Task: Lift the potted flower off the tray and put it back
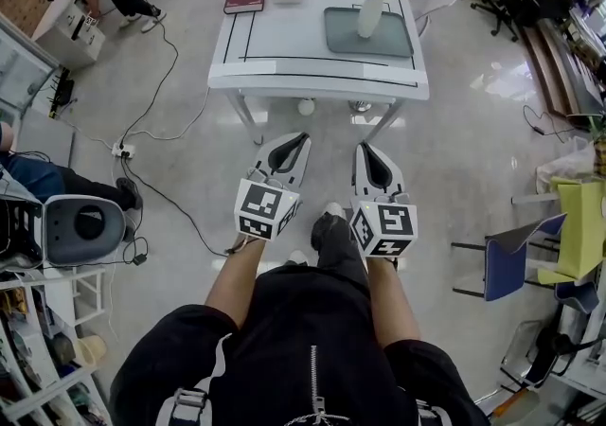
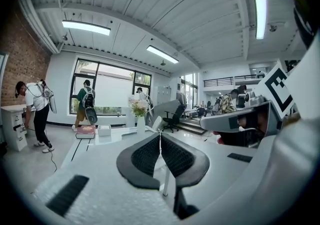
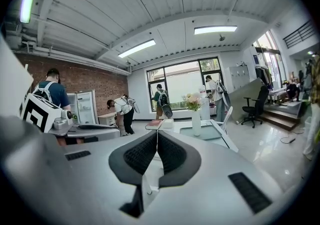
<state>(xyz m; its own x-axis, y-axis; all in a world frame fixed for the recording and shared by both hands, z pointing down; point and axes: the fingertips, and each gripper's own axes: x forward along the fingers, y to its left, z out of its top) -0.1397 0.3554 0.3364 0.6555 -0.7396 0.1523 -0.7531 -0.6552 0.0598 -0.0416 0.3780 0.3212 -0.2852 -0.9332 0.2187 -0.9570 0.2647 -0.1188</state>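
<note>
Since my left claw [image 1: 301, 140] and my right claw [image 1: 363, 148] are both pressed closed on nothing and hang side by side well short of the table [image 1: 284, 69], I judge the step in hand to be the approach. The potted flower [image 1: 371, 0] stands upright on the grey tray [image 1: 343, 38] at the table's far right, so I should walk up square to it. I should spread the right claw's jaws before reaching, then take it low on its white body, below the blossoms, so it cannot tip.
</note>
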